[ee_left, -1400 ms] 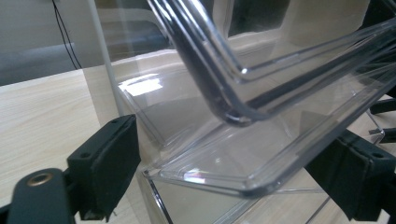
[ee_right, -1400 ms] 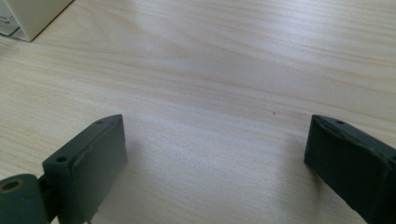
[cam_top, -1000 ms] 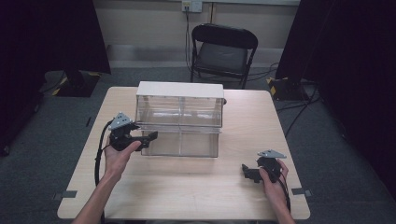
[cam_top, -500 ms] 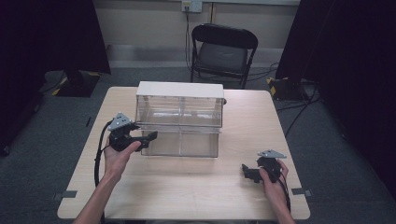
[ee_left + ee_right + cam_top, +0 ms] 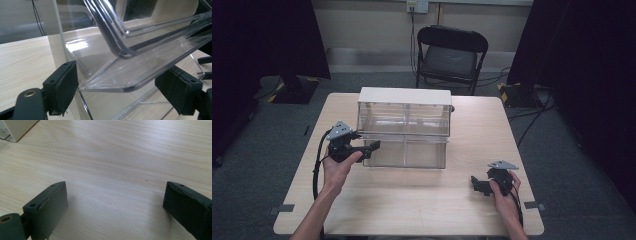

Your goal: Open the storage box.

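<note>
Centrally, clear glossy plastic drawer box [image 5: 404, 132] — boxy, white-topped, pale wood-grain table [image 5: 472, 210].

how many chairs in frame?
1. A black folding chair stands on the floor beyond the far edge of the table, behind the clear plastic box. The dark areas at the sides could hide more.

From the left gripper view the clear drawer box [image 5: 130, 50] runs off the top and right edges, so its full shape is lost. In the high view both forearms are cut by the bottom edge. The right gripper [image 5: 482, 186] is too small there to judge the gap between its 2 jaws.
</note>
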